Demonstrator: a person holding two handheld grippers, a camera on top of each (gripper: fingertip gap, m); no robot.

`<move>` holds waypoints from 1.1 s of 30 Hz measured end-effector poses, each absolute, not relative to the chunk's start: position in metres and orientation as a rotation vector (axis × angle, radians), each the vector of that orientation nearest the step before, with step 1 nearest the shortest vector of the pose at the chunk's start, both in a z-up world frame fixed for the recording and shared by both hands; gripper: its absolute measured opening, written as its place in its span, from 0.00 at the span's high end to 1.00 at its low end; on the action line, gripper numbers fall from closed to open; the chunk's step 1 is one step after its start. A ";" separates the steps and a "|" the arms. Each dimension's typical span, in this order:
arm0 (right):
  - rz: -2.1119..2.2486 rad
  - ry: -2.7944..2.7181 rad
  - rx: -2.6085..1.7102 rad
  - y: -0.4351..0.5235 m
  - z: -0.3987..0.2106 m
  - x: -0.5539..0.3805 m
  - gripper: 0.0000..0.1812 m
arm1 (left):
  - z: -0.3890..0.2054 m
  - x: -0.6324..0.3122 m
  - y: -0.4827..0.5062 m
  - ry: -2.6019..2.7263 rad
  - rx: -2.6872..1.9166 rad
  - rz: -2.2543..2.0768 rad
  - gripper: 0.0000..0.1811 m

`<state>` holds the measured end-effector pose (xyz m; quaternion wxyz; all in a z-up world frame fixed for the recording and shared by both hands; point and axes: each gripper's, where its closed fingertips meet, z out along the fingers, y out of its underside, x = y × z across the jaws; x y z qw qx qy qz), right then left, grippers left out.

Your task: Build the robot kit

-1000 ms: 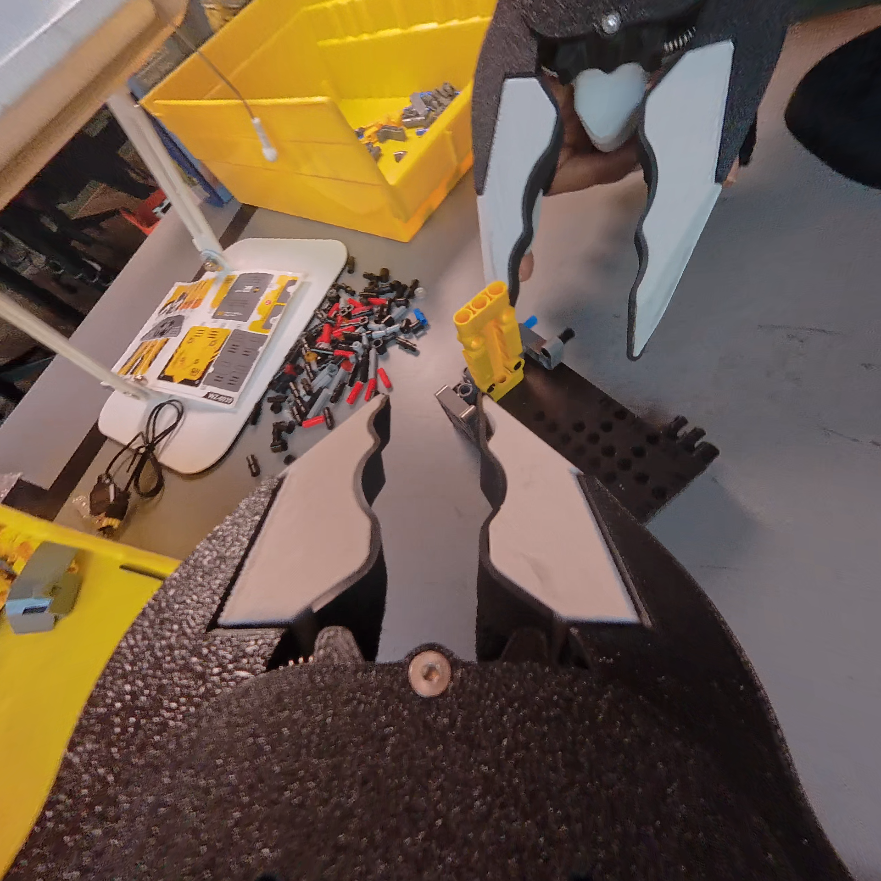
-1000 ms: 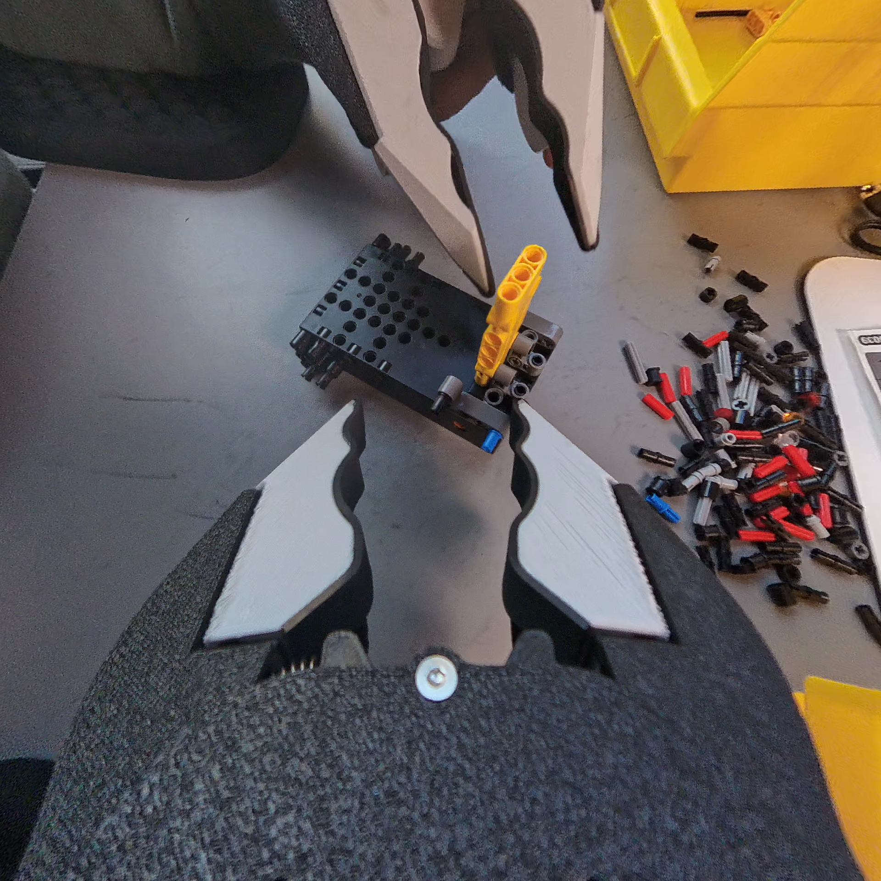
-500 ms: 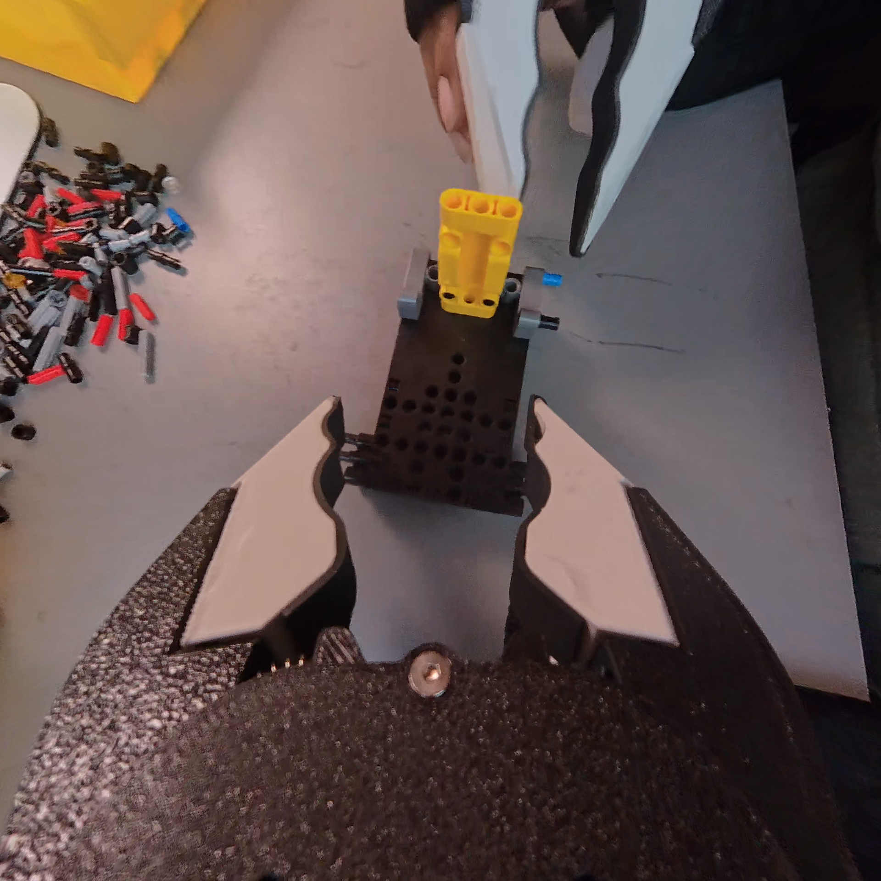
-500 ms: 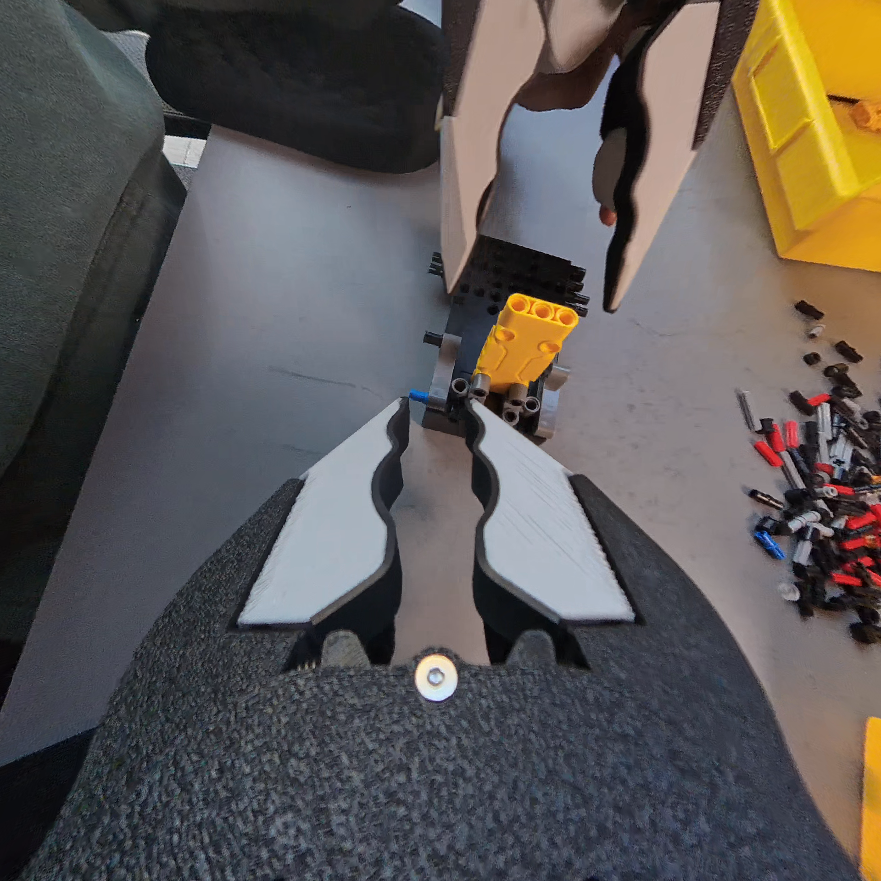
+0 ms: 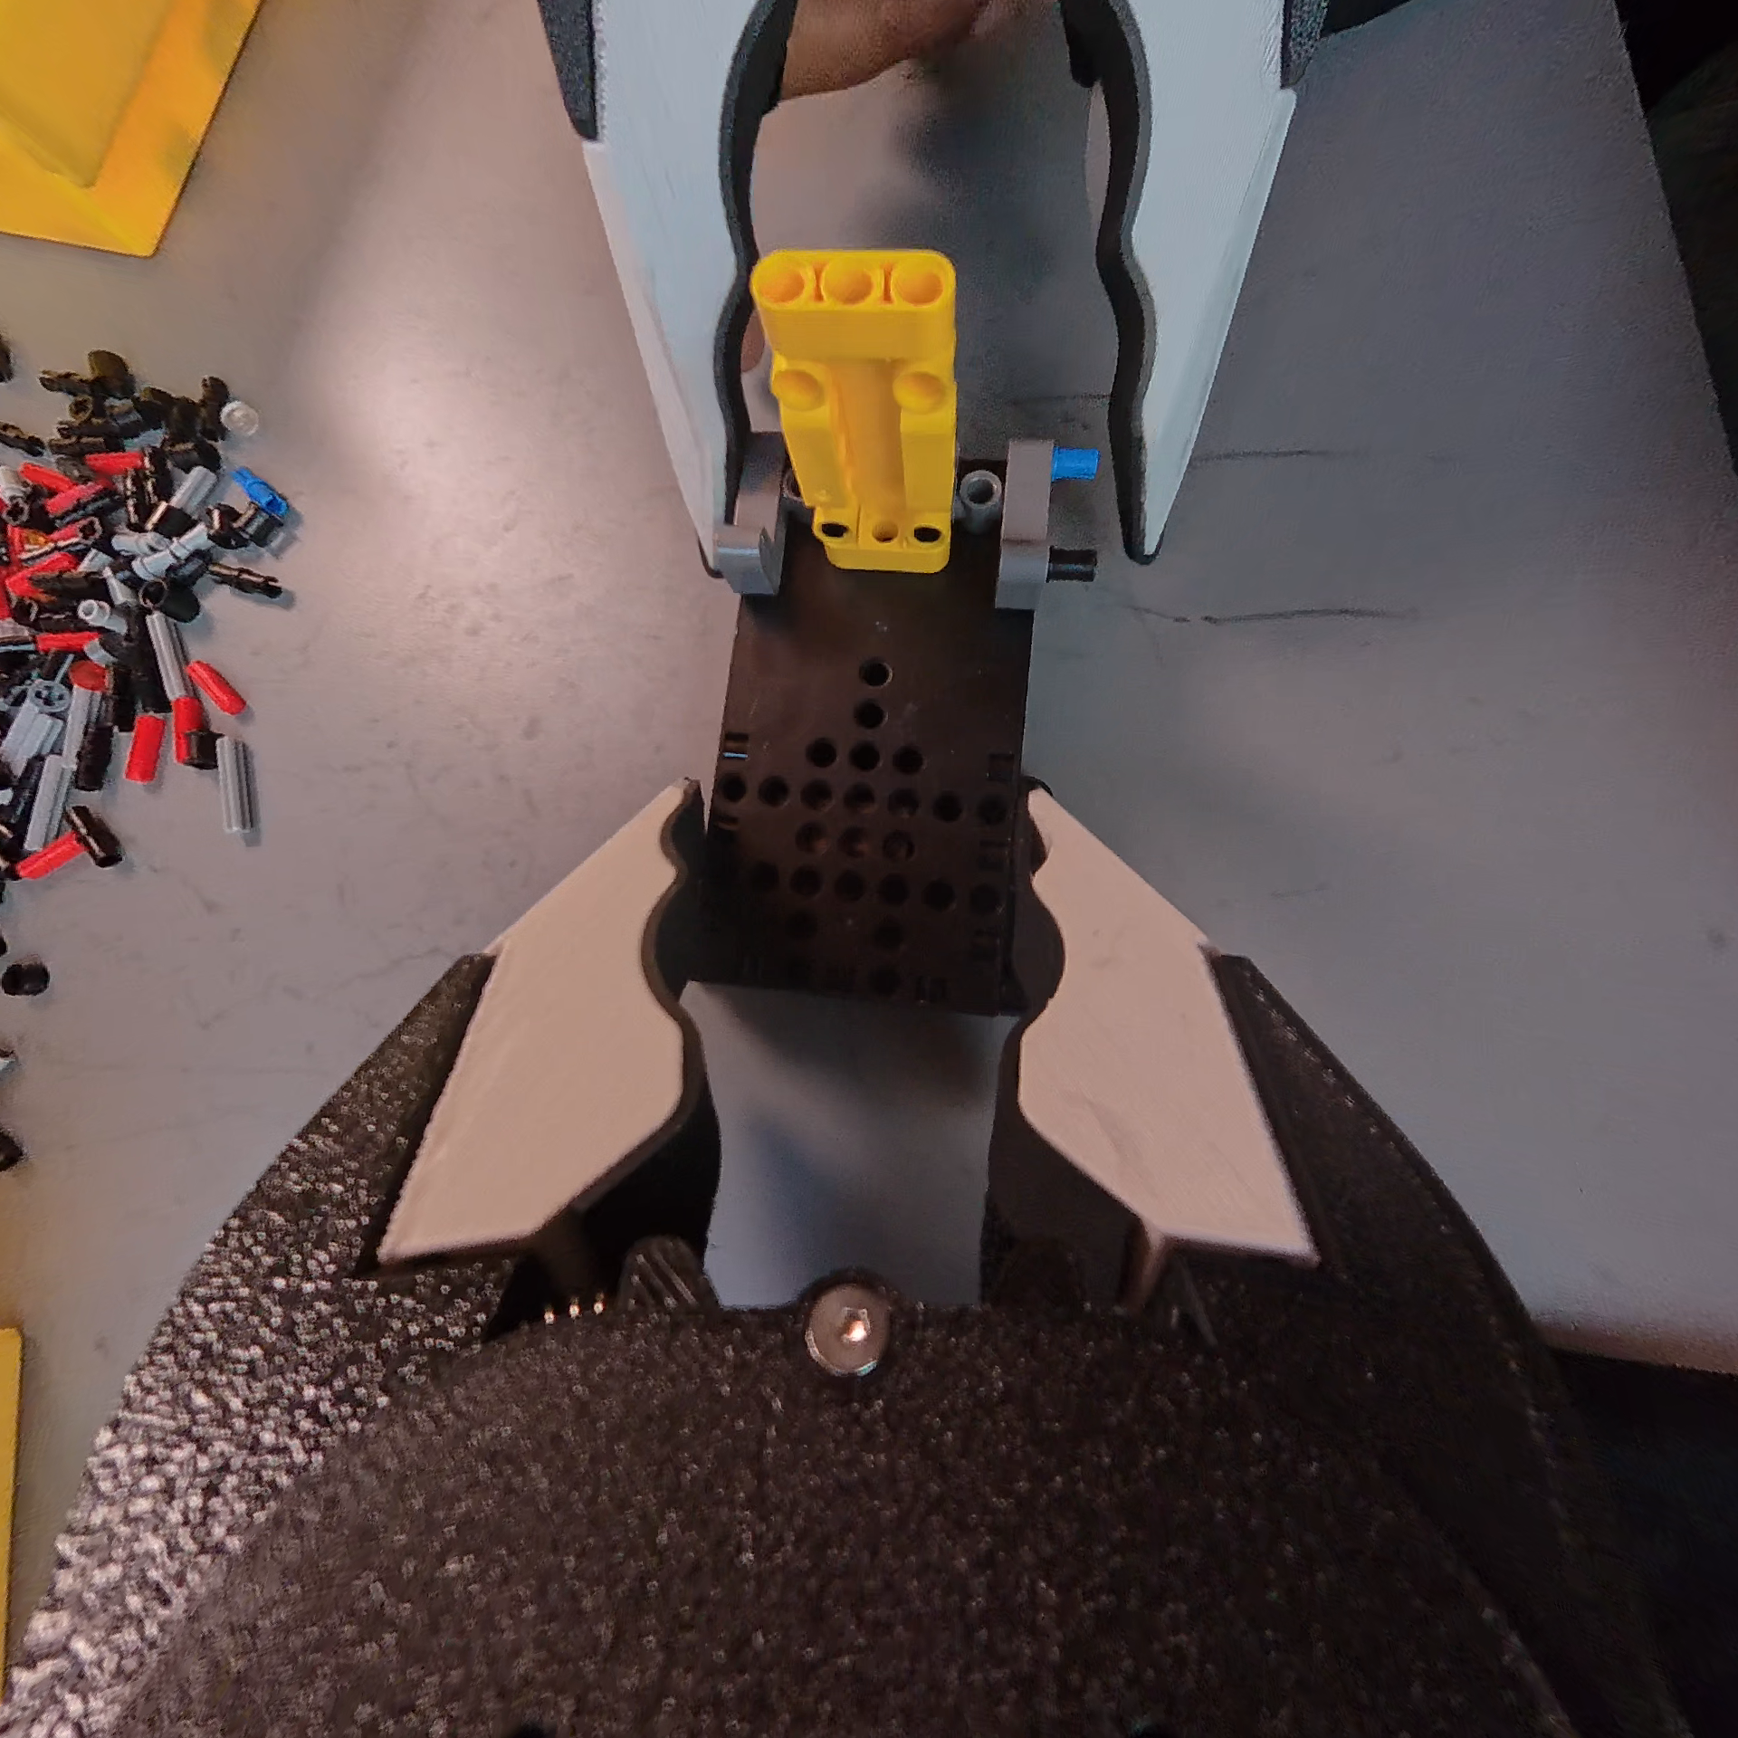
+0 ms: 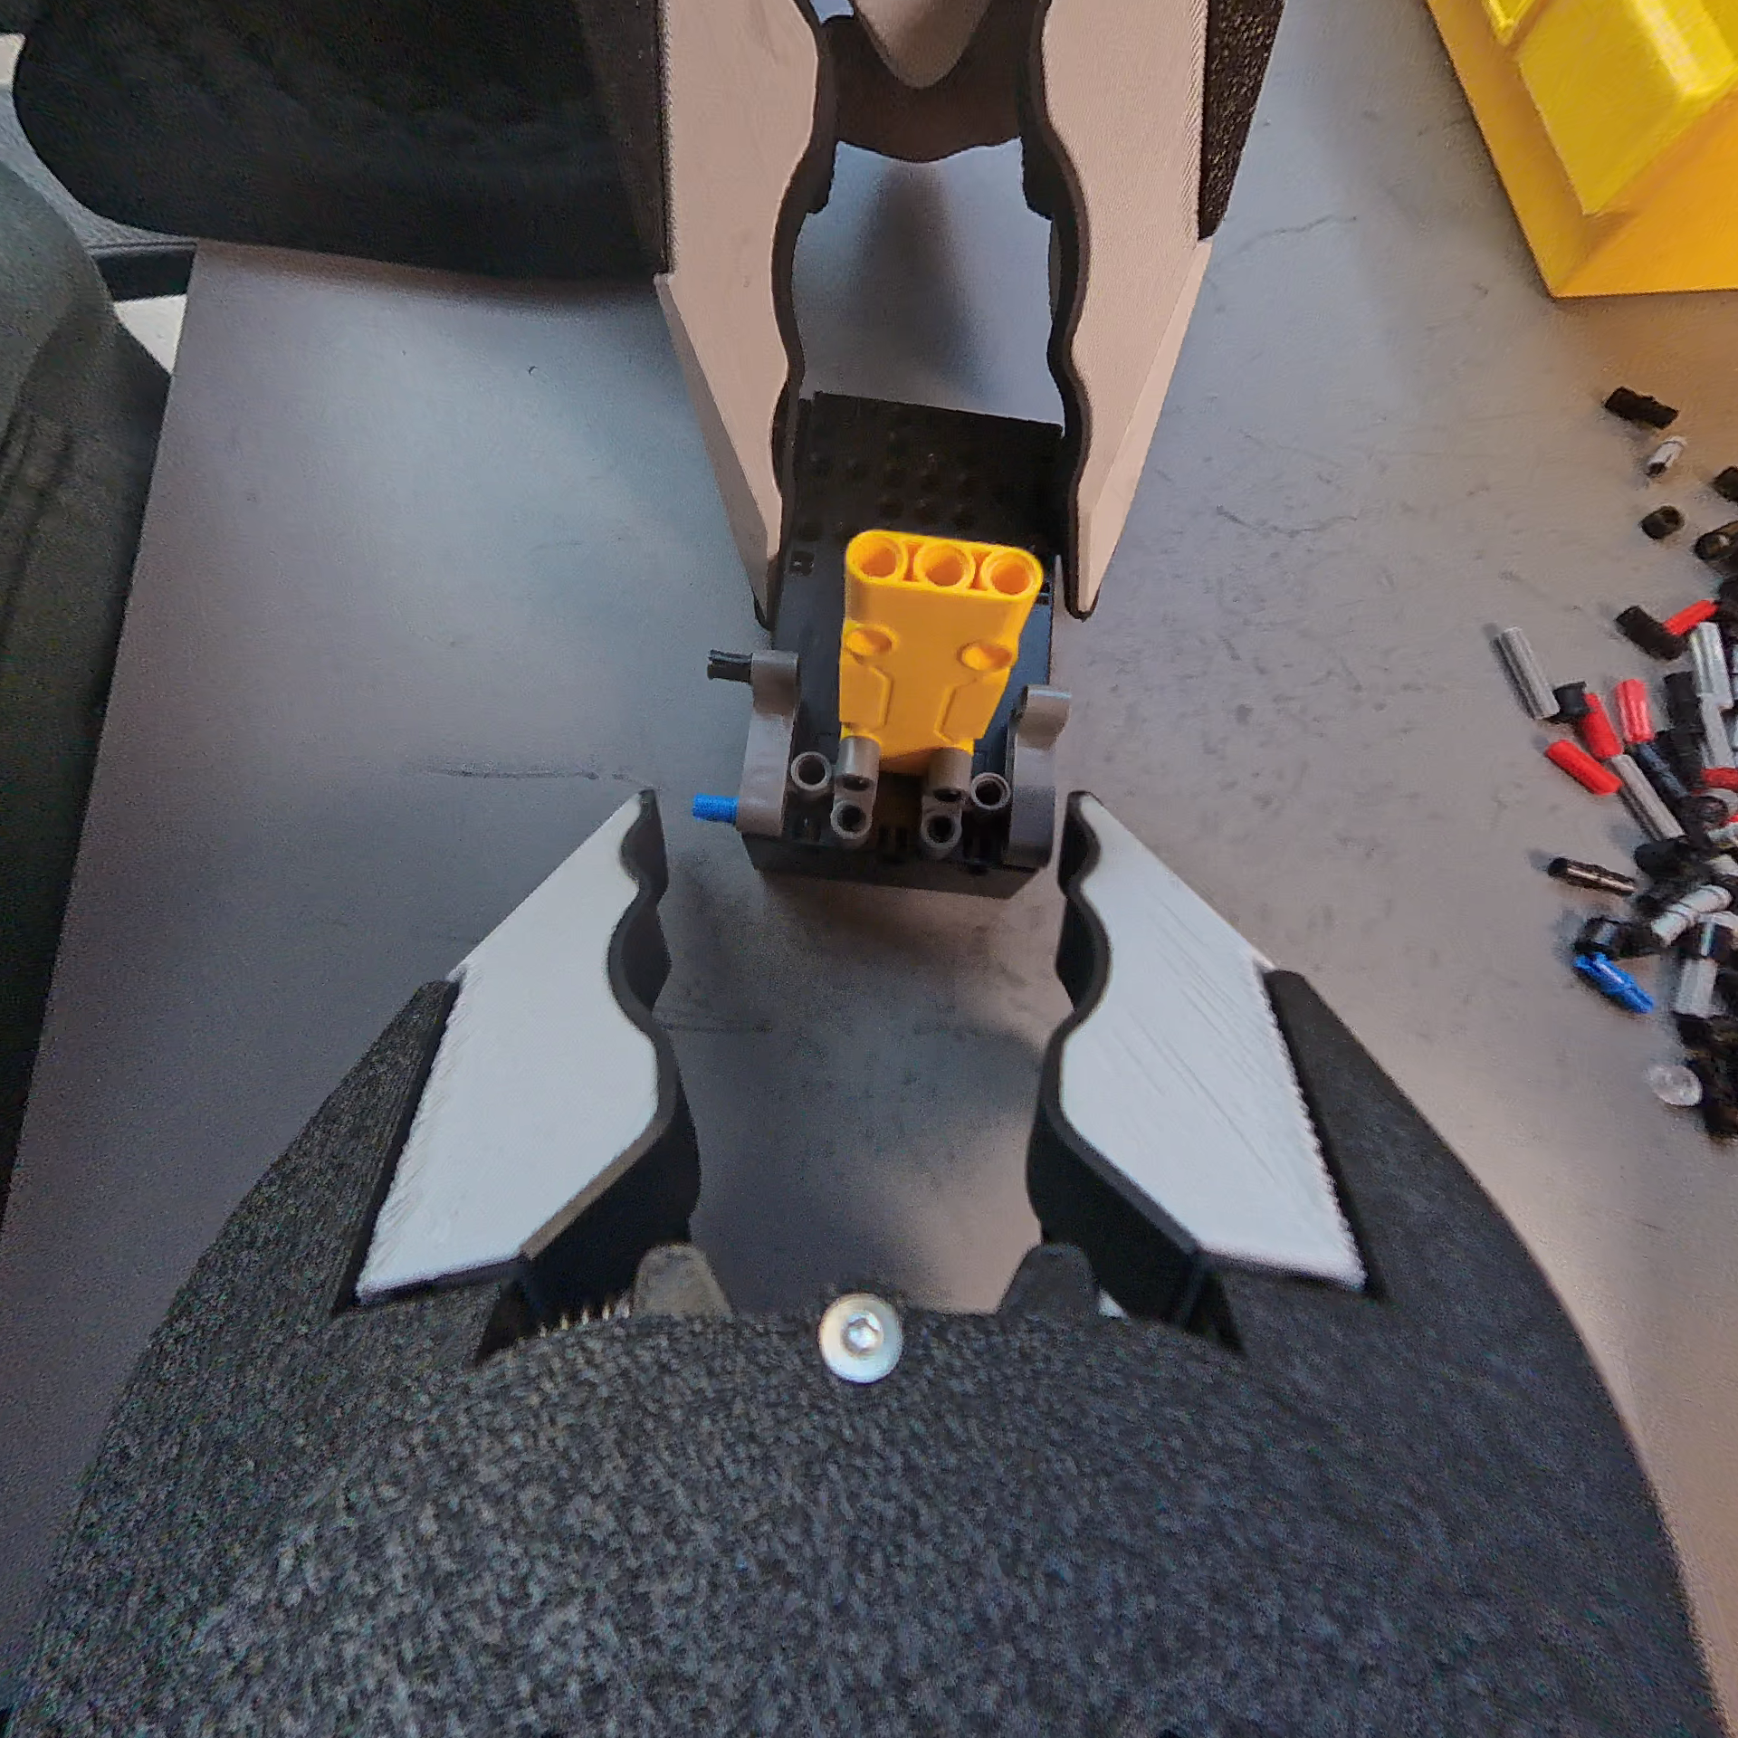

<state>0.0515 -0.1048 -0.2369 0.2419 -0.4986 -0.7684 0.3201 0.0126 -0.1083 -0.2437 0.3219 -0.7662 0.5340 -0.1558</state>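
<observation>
A black perforated plate [image 5: 875, 621] lies flat on the grey table [image 5: 1364, 846]. A yellow block [image 5: 861, 414] stands upright at its far end among grey connectors, with a blue pin [image 5: 1075, 463] sticking out sideways. My left gripper [image 5: 861, 818] is closed on the plate's near end, one finger against each long side. My right gripper [image 6: 862, 799] is open wide, facing the left one. Its fingertips flank the connector end of the plate [image 6: 922, 451], in front of the yellow block [image 6: 931, 649], holding nothing. It also shows in the left wrist view [image 5: 931, 555].
A pile of small black, red and grey pins [image 5: 103, 602] lies beside the plate and shows in the right wrist view [image 6: 1674, 846] too. A yellow bin [image 6: 1618, 122] stands farther off. The table edge [image 5: 1552, 1350] is close by, with a dark padded seat [image 6: 282, 113] beyond it. Across from one pair of fingers to the other is roughly 5 cm.
My left gripper swung round, moved in along the plate and narrowed onto its sides. My right gripper opened from nearly shut to wide and came closer to the connector end.
</observation>
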 end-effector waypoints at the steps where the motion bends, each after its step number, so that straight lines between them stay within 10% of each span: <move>1: 0.893 -2.086 -1.372 -0.106 -0.237 0.049 0.56 | -0.244 0.013 -0.109 1.406 -2.010 -0.409 0.64; 22: 0.818 -2.024 -1.432 -0.110 -0.241 0.054 0.52 | -0.238 0.001 -0.090 1.411 -1.907 -0.241 0.58; 33: 0.786 -2.064 -1.301 -0.107 -0.237 0.059 0.86 | -0.231 -0.032 -0.075 1.246 -1.970 -0.168 0.77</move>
